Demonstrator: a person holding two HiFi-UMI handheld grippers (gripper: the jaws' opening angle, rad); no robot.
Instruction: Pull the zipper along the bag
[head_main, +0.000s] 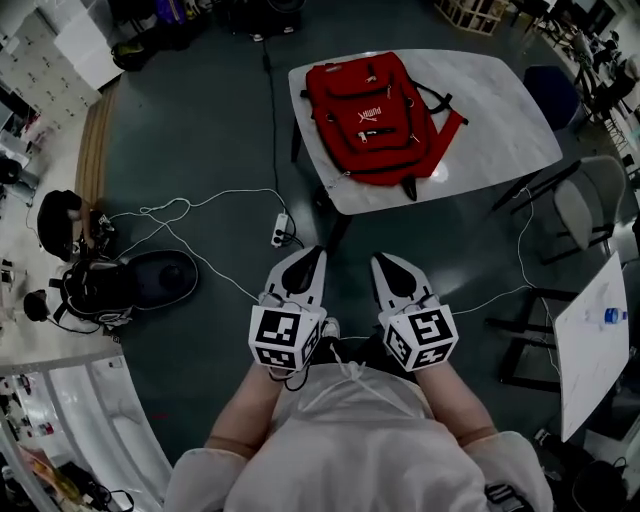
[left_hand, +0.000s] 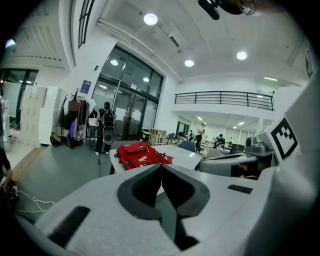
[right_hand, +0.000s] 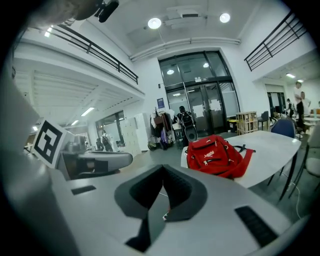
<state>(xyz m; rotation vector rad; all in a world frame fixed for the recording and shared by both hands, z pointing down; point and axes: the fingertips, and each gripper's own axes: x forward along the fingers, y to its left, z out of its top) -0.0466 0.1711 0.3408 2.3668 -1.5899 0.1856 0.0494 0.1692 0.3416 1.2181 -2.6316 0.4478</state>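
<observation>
A red backpack (head_main: 375, 118) lies flat on a white table (head_main: 500, 120), its zippers facing up. It also shows far ahead as the red backpack (left_hand: 141, 154) in the left gripper view and the red backpack (right_hand: 215, 155) in the right gripper view. My left gripper (head_main: 318, 251) and right gripper (head_main: 380, 260) hang side by side close to my body, well short of the table. Both have their jaws shut with tips touching and nothing between them, as seen at the left gripper (left_hand: 161, 166) and the right gripper (right_hand: 163, 168).
Cables and a power strip (head_main: 281, 229) trail over the dark floor between me and the table. Bags and gear (head_main: 95, 285) lie at the left. A grey chair (head_main: 590, 205) and a second white table (head_main: 595, 340) stand at the right.
</observation>
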